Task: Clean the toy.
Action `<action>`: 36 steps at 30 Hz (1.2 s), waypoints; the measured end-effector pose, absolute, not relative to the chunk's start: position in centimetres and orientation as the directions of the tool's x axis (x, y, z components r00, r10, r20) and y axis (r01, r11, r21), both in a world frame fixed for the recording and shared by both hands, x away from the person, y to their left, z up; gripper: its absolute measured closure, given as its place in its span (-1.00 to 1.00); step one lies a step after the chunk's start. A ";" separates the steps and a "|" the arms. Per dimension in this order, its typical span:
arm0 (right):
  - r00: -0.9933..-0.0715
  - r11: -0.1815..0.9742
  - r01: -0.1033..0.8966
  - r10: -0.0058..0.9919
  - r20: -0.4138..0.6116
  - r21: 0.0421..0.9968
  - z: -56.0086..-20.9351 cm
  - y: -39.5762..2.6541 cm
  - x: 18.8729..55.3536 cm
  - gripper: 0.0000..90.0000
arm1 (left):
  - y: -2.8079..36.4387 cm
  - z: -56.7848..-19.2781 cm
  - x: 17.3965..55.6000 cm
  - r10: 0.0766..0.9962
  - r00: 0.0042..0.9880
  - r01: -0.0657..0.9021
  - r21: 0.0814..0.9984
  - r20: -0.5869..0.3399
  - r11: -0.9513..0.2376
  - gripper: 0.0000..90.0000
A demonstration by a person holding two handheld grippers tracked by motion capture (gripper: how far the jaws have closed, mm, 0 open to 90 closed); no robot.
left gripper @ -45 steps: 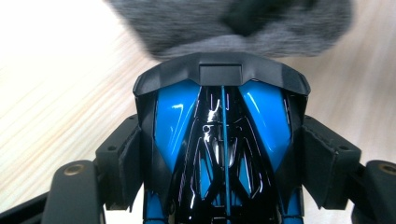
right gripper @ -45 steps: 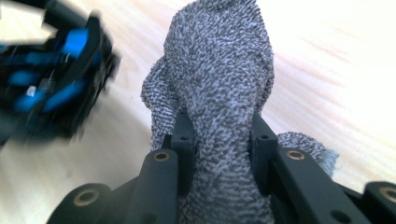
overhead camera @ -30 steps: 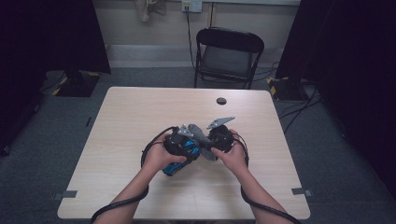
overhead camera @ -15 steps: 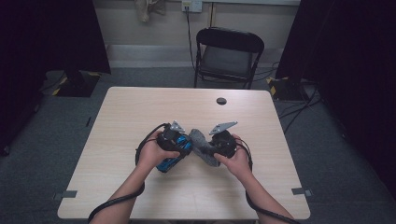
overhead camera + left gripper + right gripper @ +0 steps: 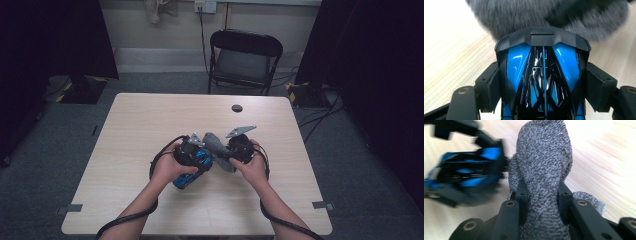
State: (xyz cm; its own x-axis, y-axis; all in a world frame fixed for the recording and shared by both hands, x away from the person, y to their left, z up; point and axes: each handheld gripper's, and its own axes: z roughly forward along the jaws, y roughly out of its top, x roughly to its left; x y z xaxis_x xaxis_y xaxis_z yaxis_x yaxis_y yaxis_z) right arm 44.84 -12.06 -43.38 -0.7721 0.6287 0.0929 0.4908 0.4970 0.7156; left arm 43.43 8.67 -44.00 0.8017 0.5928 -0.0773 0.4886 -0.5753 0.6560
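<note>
The left gripper [image 5: 192, 155] holds a blue and black toy car [image 5: 543, 75]. Its jaws press on both sides of the car, which sits snug between the pads [image 5: 492, 87]. In the high view the car [image 5: 187, 177] pokes out under the left hand [image 5: 167, 167], low over the middle of the bench [image 5: 140, 125].

The right gripper [image 5: 232, 152] holds a grey fuzzy cloth [image 5: 541, 170]. Its jaws are nearly pressed together and pinch a fold of the cloth between them. The rest of the cloth sticks out past the jaws, and a small bit [image 5: 586, 200] hangs out to the side.

In the high view the cloth [image 5: 215, 145] sits between the two grippers, right at the car. In the left gripper view the cloth [image 5: 536, 17] lies just past the front of the car, up against it. The right hand [image 5: 252, 167] is close beside the left one.

A small dark round thing [image 5: 237, 108] lies on the bench farther back, well apart from the hands. A black chair [image 5: 242, 60] stands behind the bench.
</note>
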 end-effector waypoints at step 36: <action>-0.738 0.503 0.532 0.670 0.082 0.681 -44.3 -12.8 44.6 0.57 | 10.9 -42.4 44.8 0.646 0.757 0.522 0.683 -0.095 -0.511 -0.43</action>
